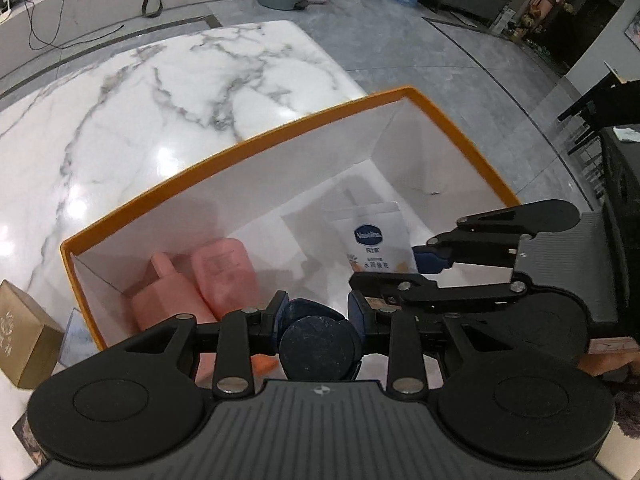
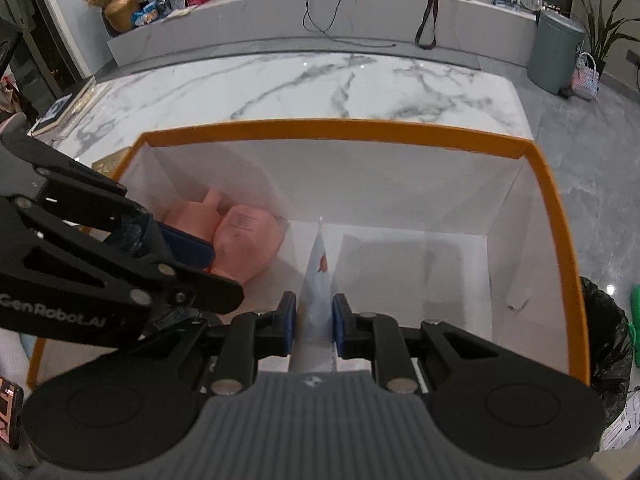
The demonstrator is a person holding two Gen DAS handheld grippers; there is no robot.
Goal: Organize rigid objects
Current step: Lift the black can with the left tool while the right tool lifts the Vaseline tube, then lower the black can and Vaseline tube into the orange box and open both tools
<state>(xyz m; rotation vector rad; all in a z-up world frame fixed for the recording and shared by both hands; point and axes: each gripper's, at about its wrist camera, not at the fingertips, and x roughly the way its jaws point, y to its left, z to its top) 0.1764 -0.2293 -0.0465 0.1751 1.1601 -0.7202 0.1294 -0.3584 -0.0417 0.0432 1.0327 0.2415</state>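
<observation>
An orange-rimmed white box (image 1: 280, 140) stands on the marble table; it also shows in the right wrist view (image 2: 400, 130). My left gripper (image 1: 316, 312) is shut on a dark blue round jar (image 1: 318, 346) over the box's near edge. My right gripper (image 2: 314, 318) is shut on a white Vaseline tube (image 2: 318, 276), held end-on inside the box; the tube's label shows in the left wrist view (image 1: 374, 240). Two pink bottles (image 1: 200, 284) lie in the box's left corner, also in the right wrist view (image 2: 240, 236).
A gold carton (image 1: 22, 332) sits on the table left of the box. The marble table (image 1: 180, 92) stretches beyond the box. A black-bagged bin (image 2: 608, 344) stands right of the table. A grey bin (image 2: 554, 52) stands on the floor behind.
</observation>
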